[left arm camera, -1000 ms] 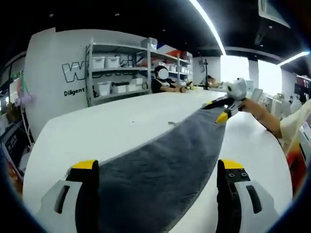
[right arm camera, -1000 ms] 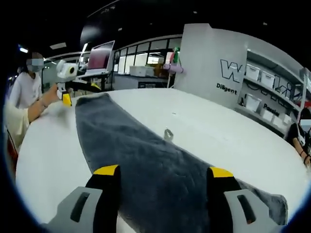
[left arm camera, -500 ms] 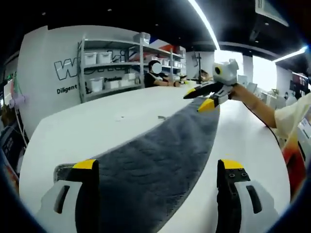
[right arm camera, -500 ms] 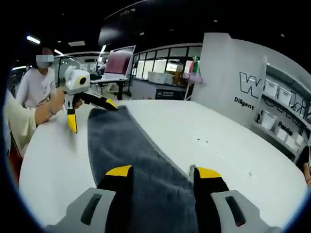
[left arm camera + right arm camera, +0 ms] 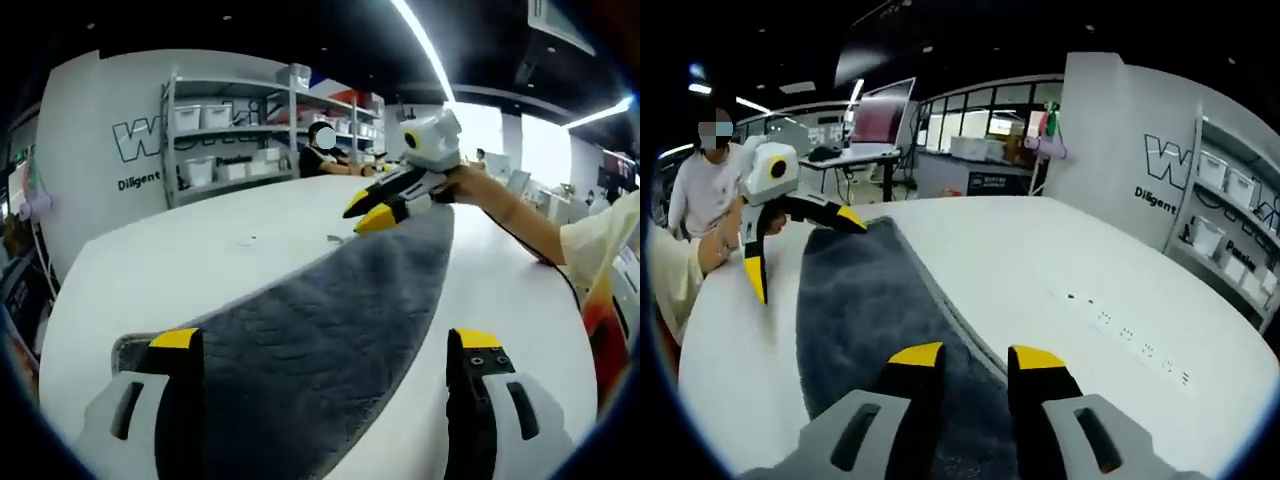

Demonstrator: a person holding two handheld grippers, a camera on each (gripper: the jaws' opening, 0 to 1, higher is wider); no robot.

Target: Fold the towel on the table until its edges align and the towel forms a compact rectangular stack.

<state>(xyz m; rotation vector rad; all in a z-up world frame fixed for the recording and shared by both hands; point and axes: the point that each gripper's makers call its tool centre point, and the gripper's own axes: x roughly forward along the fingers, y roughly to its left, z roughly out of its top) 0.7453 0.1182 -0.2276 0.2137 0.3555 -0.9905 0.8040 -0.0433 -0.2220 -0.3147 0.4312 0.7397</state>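
A long dark grey towel (image 5: 340, 280) lies flat along the white table (image 5: 200, 260). My left gripper (image 5: 325, 338) stands wide open over the towel's near end, one jaw at each side of it. Held in a hand, my right gripper (image 5: 365, 215) hovers at the towel's far end, its yellow tips close together. In the right gripper view the towel (image 5: 860, 300) runs away over the table (image 5: 1060, 260). My right gripper (image 5: 975, 355) has its jaws narrowed to a small gap over the towel's right edge. The left gripper (image 5: 805, 258) stands spread open at the far end.
Metal shelves (image 5: 230, 130) with white bins stand against the wall behind the table. A person (image 5: 320, 160) sits at the far end. The sleeve (image 5: 600, 250) of the person holding the grippers is at the right. A monitor (image 5: 880, 110) stands on a desk beyond the table.
My right gripper's jaws have narrowed from wide open to a small gap, and it has moved along the towel toward the left gripper. The left gripper stays wide open.
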